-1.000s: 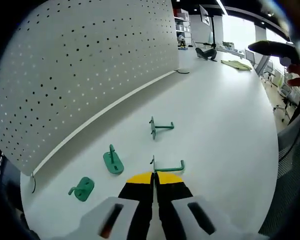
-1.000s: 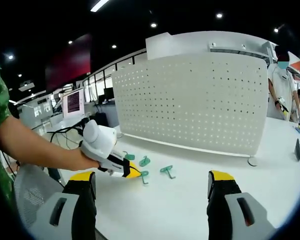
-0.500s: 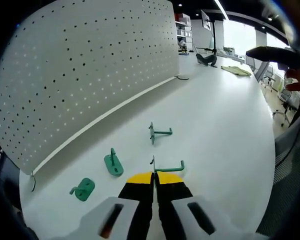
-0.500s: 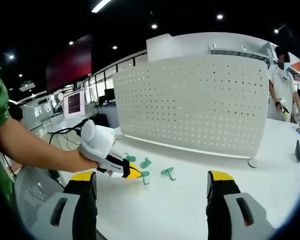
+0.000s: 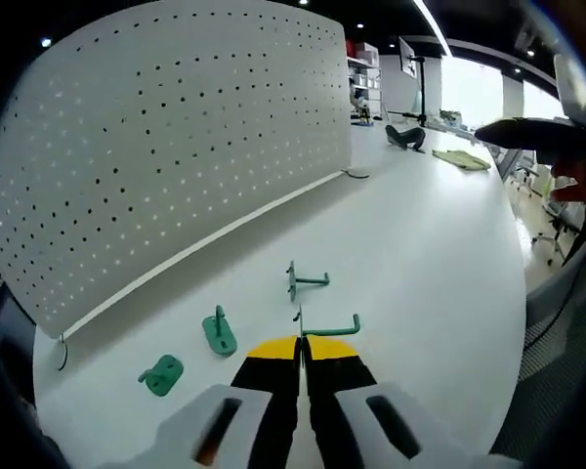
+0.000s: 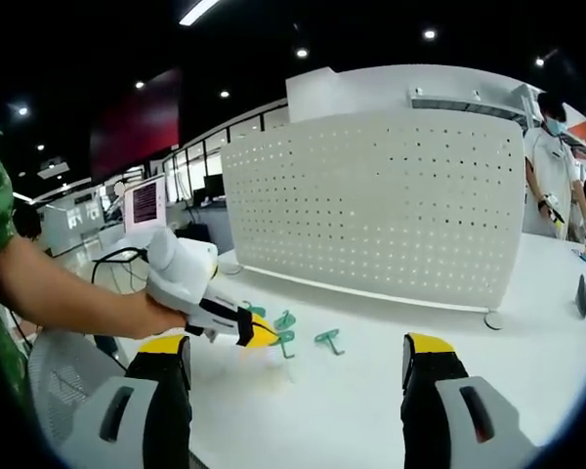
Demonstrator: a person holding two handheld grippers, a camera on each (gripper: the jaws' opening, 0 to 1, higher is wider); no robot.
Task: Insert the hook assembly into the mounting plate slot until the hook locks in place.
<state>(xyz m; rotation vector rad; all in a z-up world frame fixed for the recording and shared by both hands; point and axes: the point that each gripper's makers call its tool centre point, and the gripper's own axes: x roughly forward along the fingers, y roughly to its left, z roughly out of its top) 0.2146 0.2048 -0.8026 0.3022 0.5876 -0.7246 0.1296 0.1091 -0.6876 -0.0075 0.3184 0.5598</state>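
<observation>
L gripper (image 5: pixel 301 344): jaws pressed together w/ yellow tips, clamped on a green hook (image 5: pixel 328 327); hook's flat plate sits at the jaw tips, arm sticks out sideways w/ upturned end. In right gripper view the same gripper (image 6: pixel 264 335) is held in a person's hand (image 6: pixel 156 315), hook at its tip looks lifted just off the table.
R gripper (image 6: pixel 298 354): jaws wide apart, nothing between them; hangs above the table, well back from the pegboard.
Pegboard (image 5: pixel 166 147): white perforated panel, upright on the table (image 5: pixel 439 244), used as ref below. Also seen face-on in right gripper view (image 6: pixel 381 195).
Held hook vs pegboard: well apart from it, no contact w/ any hole.
Loose hook A (image 5: pixel 305 280): green, lying on table between held hook and pegboard, closer to held hook.
Loose hook B (image 5: pixel 218 331): green, on its flat base, peg pointing up, near pegboard's foot.
Loose hook C (image 5: pixel 161 374): green, flat on table, beside B, near pegboard's end corner.
Right gripper view: green hooks (image 6: pixel 324 338) in a cluster on table in front of pegboard, near L gripper tip.
Bystander (image 6: pixel 550 176): person in white, standing past pegboard's far end.
</observation>
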